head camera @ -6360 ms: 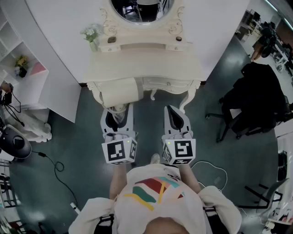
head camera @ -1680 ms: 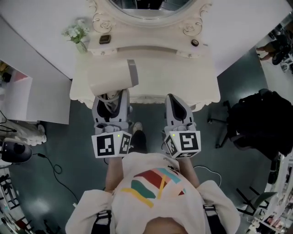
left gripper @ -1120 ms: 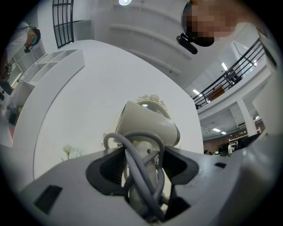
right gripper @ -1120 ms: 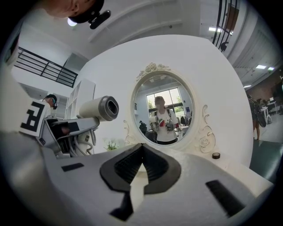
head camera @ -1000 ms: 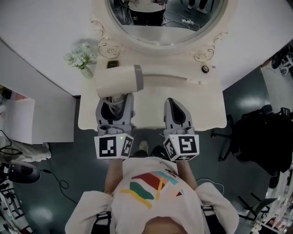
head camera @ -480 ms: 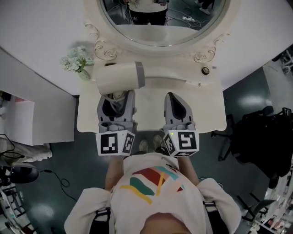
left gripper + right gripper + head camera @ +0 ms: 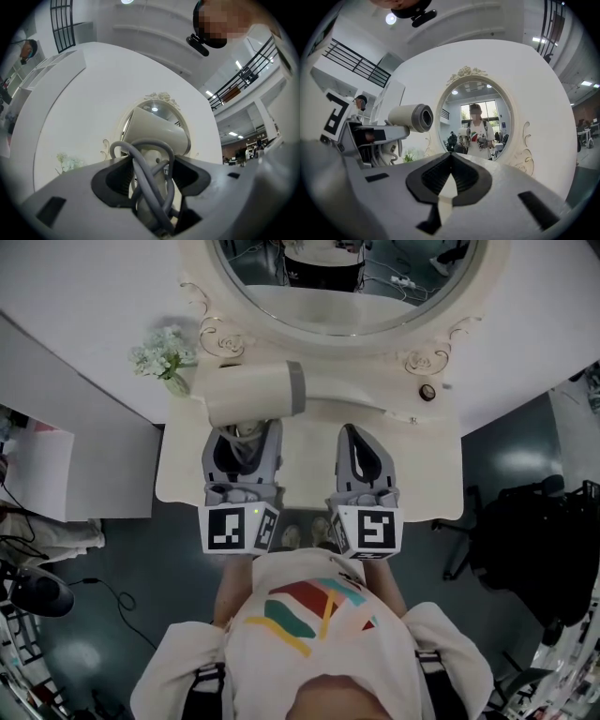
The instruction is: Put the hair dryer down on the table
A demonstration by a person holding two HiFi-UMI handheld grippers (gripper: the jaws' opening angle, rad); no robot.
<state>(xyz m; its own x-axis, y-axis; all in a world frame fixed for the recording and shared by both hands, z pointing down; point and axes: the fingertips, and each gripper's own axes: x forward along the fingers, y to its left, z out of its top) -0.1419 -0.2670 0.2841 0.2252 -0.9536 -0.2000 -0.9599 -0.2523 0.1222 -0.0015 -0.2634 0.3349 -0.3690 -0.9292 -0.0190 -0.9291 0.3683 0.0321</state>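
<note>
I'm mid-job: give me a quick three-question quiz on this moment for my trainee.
1. True or false: the hair dryer already lies on the table.
2. What sits between the jaws of the left gripper? A) nothing B) the hair dryer's handle with its grey cord C) the table's edge
3. Fill in: the jaws of the right gripper are ___, with nothing between them.

Key: 1 false, the left gripper holds it up above the table; 2 B; 3 shut.
</note>
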